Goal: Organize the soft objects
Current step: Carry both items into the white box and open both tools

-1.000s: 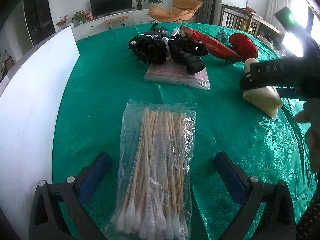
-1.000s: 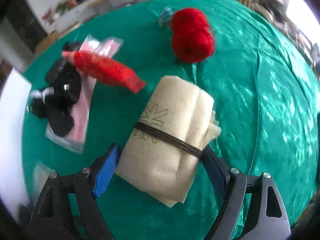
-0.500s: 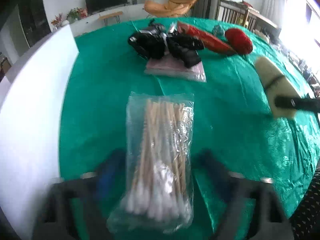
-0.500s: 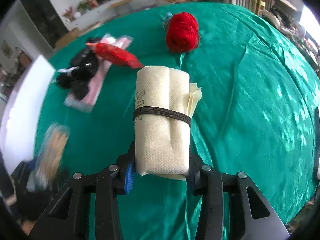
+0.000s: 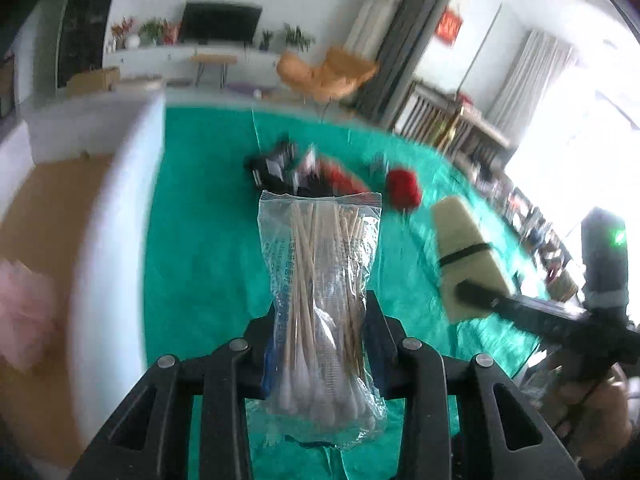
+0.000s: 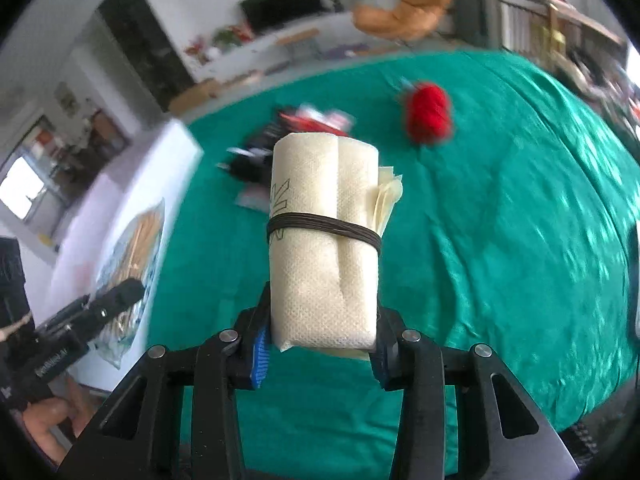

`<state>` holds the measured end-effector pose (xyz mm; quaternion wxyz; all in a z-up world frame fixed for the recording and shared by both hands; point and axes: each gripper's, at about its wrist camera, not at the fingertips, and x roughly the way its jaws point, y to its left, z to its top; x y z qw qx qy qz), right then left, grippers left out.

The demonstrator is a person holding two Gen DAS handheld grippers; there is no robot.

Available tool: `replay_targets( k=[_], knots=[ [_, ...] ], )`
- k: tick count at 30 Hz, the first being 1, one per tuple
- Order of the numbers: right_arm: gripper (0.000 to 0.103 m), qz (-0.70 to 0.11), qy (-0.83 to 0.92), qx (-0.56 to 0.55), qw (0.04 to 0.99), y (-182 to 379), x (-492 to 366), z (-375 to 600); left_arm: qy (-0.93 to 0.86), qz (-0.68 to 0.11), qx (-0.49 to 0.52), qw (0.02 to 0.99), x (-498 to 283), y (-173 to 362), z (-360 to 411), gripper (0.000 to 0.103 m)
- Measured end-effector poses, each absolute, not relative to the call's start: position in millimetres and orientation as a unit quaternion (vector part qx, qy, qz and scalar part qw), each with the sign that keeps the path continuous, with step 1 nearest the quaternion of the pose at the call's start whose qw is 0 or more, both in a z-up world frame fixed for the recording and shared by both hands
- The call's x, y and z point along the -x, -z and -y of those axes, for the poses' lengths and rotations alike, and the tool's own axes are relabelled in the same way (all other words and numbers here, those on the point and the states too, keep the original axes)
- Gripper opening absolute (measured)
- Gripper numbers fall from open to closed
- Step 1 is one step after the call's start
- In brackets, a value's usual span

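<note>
Above the green tabletop (image 5: 192,208), at nine o'clock, the left hand-held gripper (image 5: 320,344) has just clamped onto the bag of cotton swabs (image 5: 320,280), now lifted off the cloth. At three o'clock, the right hand-held gripper (image 6: 320,340) has just closed on the banded napkin roll (image 6: 324,240), likewise raised. Both look ready for carrying to storage.

Left wrist view: we look forward and down along the jaws, close over the green counter (image 5: 200,216), facing the far wall.
Right wrist view: we look the same way from further right, equally close above the counter (image 6: 500,240).
Shared: both catch the red yarn ball (image 5: 403,189) (image 6: 428,118), the white board (image 5: 116,216) (image 6: 120,216), and each other's gripper.
</note>
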<state>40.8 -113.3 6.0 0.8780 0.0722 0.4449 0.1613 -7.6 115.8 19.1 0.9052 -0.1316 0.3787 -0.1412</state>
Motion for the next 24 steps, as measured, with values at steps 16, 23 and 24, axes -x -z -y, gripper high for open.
replay_targets(
  k=[16,23,24],
  knots=[
    [0.058,-0.403,-0.446,0.026,0.799,-80.9,8.0,-168.5,-0.204,-0.407,0.138,0.880,63.8,-31.0,-377.3,0.064],
    [0.071,-0.447,-0.439,0.039,0.778,-43.9,11.2,-197.7,-0.257,-0.412,0.183,0.855,78.2,-5.4,-417.5,0.089],
    [0.071,-0.442,-0.431,0.043,0.786,-42.2,9.5,-190.6,-0.261,-0.404,0.184,0.857,78.5,-7.5,-416.9,0.089]
  ],
)
